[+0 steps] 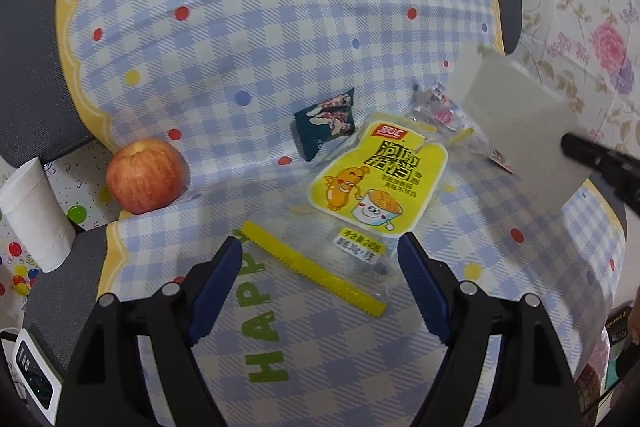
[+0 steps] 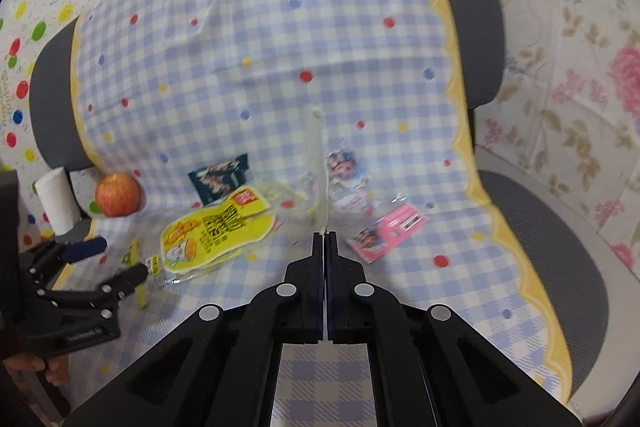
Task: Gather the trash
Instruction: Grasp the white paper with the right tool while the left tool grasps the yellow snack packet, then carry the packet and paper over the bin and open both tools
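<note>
The right hand-held gripper (image 2: 324,234) pinches a thin white card (image 1: 516,125) edge-on to carry it off; the left hand-held gripper (image 1: 322,283) hangs spread over the yellow wrapper (image 1: 374,179) at lower centre.

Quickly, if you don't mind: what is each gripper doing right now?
Left gripper: open, over the yellow packet, holding nothing.
Right gripper: shut on a flat white sheet.
</note>
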A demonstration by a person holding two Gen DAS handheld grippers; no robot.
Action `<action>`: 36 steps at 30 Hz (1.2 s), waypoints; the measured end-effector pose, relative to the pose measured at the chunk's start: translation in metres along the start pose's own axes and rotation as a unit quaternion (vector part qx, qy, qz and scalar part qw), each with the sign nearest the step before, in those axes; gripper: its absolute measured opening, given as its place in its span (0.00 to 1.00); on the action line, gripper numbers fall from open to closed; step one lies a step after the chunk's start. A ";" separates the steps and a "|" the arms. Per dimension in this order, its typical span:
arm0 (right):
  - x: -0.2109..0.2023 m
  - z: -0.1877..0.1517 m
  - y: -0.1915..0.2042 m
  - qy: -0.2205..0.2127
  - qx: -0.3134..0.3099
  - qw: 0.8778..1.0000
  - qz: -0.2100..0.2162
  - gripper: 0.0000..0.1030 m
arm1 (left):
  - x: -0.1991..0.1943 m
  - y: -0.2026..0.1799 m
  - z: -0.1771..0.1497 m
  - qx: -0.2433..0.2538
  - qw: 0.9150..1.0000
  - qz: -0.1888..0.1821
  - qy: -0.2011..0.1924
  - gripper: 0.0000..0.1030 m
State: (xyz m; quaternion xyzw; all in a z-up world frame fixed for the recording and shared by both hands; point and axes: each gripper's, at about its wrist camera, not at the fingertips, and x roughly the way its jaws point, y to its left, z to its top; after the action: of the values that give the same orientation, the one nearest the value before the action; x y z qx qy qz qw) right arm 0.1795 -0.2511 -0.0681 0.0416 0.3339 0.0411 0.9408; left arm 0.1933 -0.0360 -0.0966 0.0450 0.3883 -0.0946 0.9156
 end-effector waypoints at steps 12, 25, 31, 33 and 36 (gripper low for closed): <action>-0.015 0.002 -0.018 -0.007 0.019 1.000 0.011 0.01 | 0.033 -0.040 0.005 0.093 0.994 0.030 0.051 0.75; -0.030 0.000 -0.022 -0.022 0.020 1.000 0.010 0.02 | 0.007 -0.053 0.012 0.104 0.994 0.034 -0.011 0.18; -0.057 0.002 -0.020 -0.045 0.021 0.999 0.006 0.02 | -0.064 -0.034 0.030 0.029 0.995 -0.051 -0.085 0.05; -0.067 0.001 -0.020 -0.051 0.020 0.998 0.005 0.02 | -0.081 -0.031 0.033 0.008 0.992 -0.081 -0.094 0.03; -0.082 -0.003 -0.021 -0.059 0.020 0.998 -0.002 0.02 | -0.095 -0.035 0.031 -0.003 0.989 -0.107 -0.098 0.03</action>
State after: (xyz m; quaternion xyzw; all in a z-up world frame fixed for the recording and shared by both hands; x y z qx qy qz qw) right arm 0.1151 -0.2808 -0.0212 0.0624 0.2786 0.0298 0.9579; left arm 0.1437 -0.0618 -0.0072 -0.0088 0.2994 -0.1946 0.9340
